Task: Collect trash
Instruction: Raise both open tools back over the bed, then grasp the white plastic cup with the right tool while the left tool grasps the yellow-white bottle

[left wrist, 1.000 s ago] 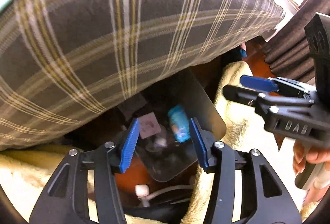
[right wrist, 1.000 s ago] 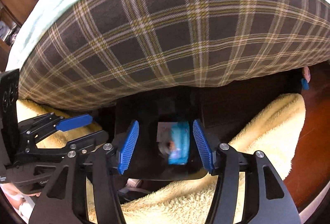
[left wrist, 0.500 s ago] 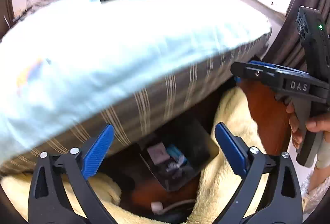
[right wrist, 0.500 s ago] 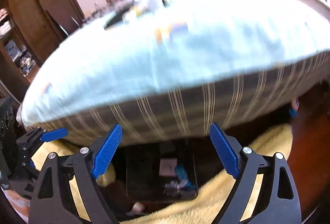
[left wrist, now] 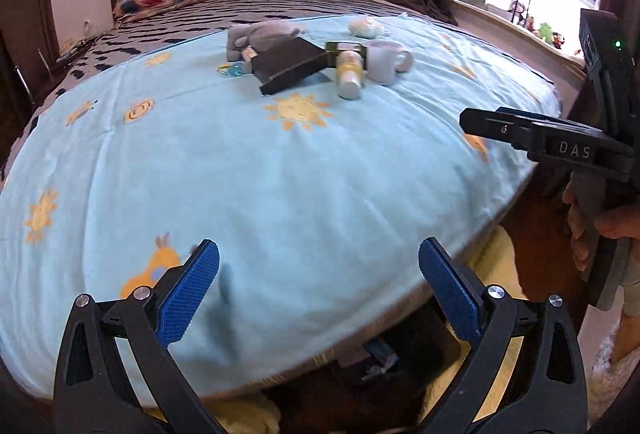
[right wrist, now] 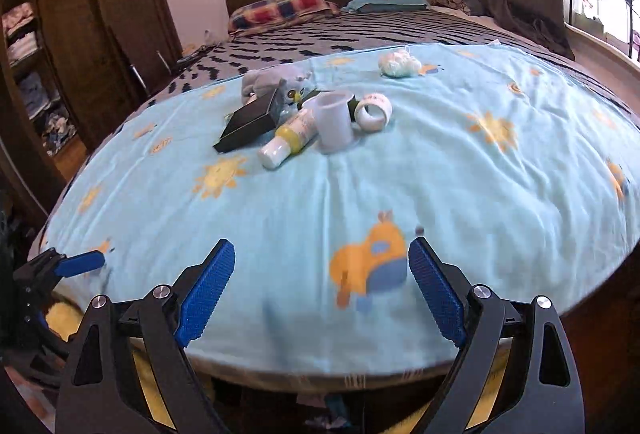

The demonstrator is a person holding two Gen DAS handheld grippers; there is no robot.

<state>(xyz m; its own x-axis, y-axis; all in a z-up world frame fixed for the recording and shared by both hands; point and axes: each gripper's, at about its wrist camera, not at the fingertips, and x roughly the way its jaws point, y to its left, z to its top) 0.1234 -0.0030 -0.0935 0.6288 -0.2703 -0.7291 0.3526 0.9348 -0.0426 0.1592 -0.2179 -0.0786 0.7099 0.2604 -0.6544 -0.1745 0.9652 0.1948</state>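
Both the left tongs (left wrist: 318,284) and the right tongs (right wrist: 320,284) were held spread and empty. The crumpled tissue (right wrist: 399,65), upper centre on the bed (right wrist: 440,174), was judged light, soft, easily pinched mid-wad.

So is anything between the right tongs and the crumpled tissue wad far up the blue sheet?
Nothing blocks a straight line. The right tongs are open over the sheet's near edge, and the tissue wad lies alone at the far edge. The white cup, tape roll and bottle cluster just left of that line.
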